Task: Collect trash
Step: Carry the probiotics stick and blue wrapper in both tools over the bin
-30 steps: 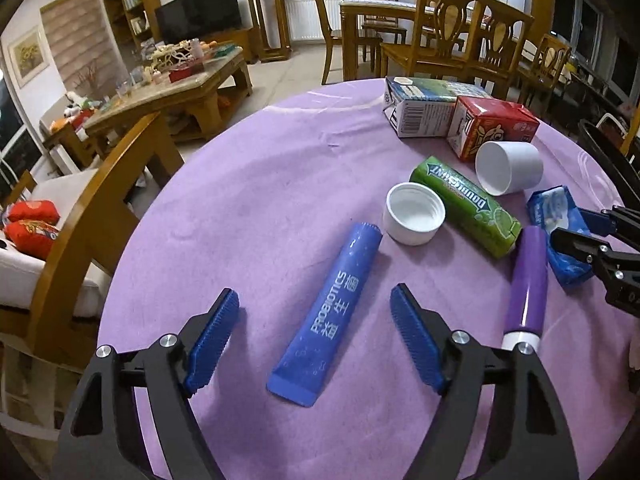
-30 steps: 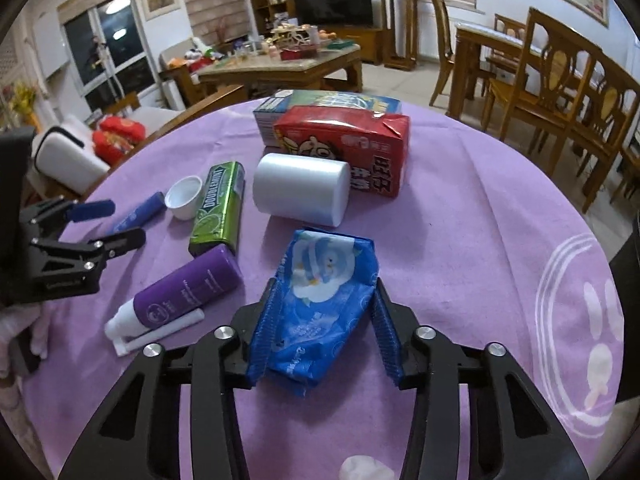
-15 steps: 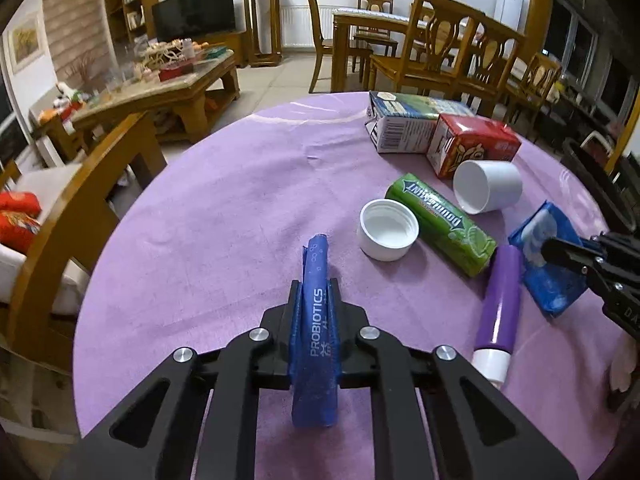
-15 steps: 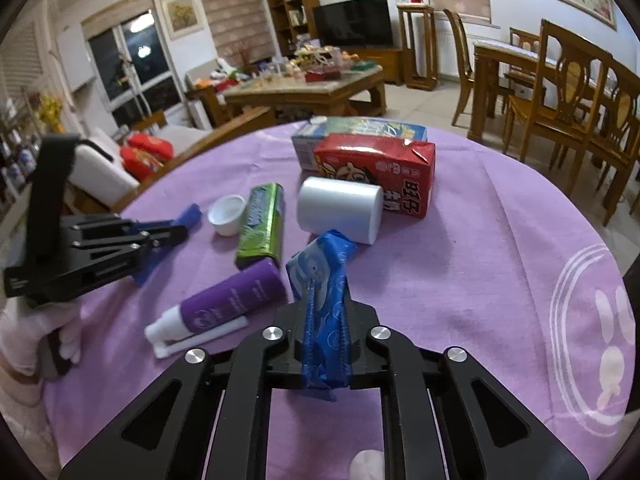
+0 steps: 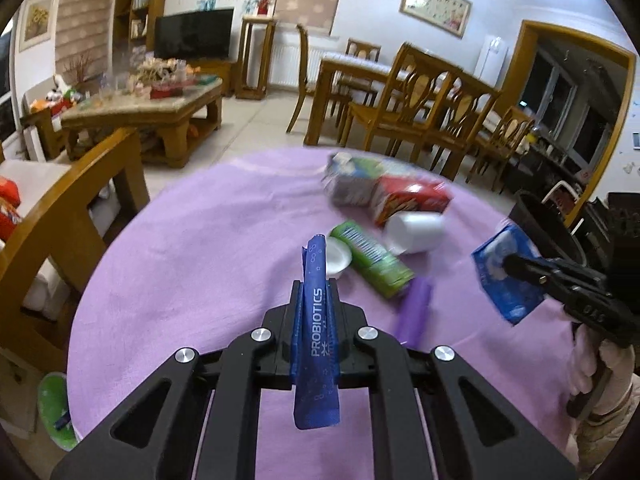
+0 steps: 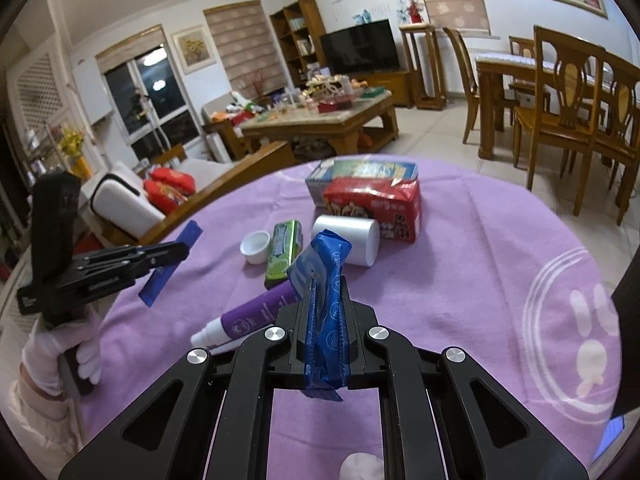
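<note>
My left gripper (image 5: 316, 300) is shut on a blue probiotics sachet (image 5: 316, 320) and holds it above the purple tablecloth (image 5: 192, 264). It also shows at the left of the right wrist view (image 6: 176, 250), sachet (image 6: 170, 264) hanging from it. My right gripper (image 6: 324, 300) is shut on a blue tissue packet (image 6: 324, 280), lifted off the table; the packet also shows in the left wrist view (image 5: 504, 272). On the cloth lie a green gum pack (image 6: 284, 250), a purple tube (image 6: 256, 314), a white cap (image 6: 256, 246), a white cup (image 6: 348, 242), a red carton (image 6: 374, 208) and a blue-green carton (image 6: 360, 172).
A dark bin (image 5: 544, 228) stands beyond the table's right edge. A wooden chair (image 5: 72, 216) stands at the left edge. A green object (image 5: 54, 408) lies on the floor at lower left. A coffee table (image 6: 320, 124) and dining chairs (image 6: 568, 116) stand further back.
Both grippers closed on their items and lifted: the left raised the probiotics sachet, the right raised the tissue packet. Both now sit higher above the table.
</note>
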A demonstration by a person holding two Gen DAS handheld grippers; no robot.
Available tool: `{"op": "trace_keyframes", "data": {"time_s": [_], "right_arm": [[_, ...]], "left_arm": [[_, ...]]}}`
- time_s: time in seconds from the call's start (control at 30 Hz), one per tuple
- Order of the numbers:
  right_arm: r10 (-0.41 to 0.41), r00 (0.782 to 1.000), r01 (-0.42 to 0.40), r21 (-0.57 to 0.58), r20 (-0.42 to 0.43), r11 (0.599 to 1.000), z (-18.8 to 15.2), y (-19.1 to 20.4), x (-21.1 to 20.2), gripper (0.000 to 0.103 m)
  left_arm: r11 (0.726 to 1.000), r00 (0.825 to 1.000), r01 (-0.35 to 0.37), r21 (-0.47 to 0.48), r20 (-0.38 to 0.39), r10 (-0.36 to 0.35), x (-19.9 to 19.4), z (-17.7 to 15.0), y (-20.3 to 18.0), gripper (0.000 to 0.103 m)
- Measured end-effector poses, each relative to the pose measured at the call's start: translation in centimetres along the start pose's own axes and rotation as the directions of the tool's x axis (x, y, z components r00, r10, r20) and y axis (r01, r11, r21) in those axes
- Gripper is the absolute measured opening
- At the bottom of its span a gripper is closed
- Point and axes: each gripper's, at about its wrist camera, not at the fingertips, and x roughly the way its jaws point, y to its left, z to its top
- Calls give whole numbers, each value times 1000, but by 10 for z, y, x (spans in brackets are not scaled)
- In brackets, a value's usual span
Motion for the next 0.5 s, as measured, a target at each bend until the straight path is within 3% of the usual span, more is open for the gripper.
{"op": "trace_keyframes", "data": {"time_s": [0.2,0.5], "right_arm": [[-5,998,5,-5,58,1000,7,-7,-37,10],[-68,984,65,27,167,998,16,-49,-108,10]], "left_arm": [[999,993,41,25,106,-43,-23,15,-47,11],[989,981,113,99,149,-127,-22,28,-126,11]]}}
